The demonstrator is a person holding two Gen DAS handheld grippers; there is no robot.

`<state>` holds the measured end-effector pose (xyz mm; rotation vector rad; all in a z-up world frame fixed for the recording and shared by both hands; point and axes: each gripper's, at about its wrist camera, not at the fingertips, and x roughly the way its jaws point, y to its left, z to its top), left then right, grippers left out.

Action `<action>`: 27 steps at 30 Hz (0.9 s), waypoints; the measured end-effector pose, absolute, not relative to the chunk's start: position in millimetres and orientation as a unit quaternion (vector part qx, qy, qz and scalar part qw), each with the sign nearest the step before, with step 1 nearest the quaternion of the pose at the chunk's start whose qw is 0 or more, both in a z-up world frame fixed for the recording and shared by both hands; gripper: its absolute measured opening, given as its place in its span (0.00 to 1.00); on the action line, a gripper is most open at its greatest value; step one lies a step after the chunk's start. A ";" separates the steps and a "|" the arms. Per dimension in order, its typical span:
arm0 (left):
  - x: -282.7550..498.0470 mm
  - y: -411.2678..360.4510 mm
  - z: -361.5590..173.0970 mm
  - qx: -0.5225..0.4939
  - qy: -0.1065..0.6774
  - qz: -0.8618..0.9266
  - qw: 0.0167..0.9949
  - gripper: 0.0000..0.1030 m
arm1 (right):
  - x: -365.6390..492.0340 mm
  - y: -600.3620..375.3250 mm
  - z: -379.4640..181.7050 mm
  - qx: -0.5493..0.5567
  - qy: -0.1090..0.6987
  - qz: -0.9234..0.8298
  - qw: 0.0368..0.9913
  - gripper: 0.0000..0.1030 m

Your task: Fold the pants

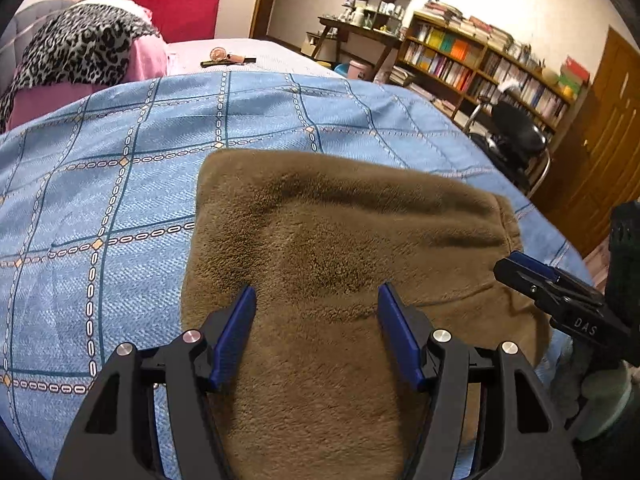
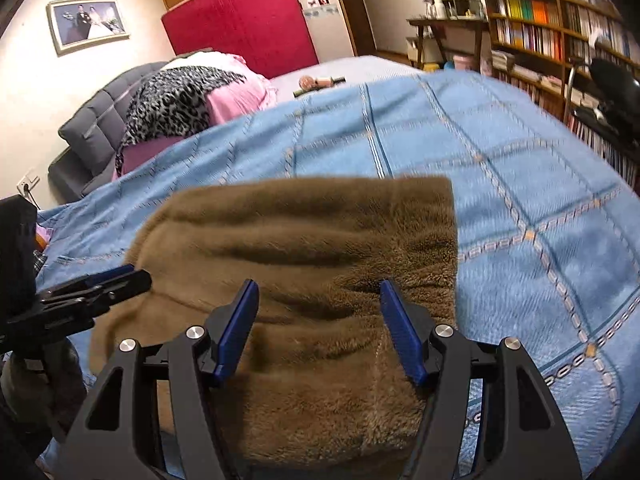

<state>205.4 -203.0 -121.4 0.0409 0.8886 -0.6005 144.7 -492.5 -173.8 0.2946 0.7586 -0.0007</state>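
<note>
Two grippers: left, right (jaws spread); one brown pants; one bedspread.

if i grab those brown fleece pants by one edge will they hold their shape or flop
The brown pants will likely flop: soft ridges show they drape, not stiffen. The plush pile probably grips rather than slips on the blue bedspread. They look thick, so a folded stack may spring open.

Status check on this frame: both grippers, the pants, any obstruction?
Left gripper open, right gripper open, both above the cloth. Brown fleece pants folded on the blue checked bedspread. Nothing in the way.
</note>
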 end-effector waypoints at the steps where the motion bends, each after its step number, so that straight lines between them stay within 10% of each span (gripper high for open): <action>1: 204.6 -204.6 -122.7 0.025 0.421 -0.285 0.861 0.62 | 143.8 -490.6 -176.1 0.134 0.370 -0.001 0.919 0.63; 27: 134.1 -208.5 -57.1 0.085 0.385 -0.225 0.891 0.80 | 41.4 -460.2 -102.5 0.122 0.321 -0.035 0.938 0.68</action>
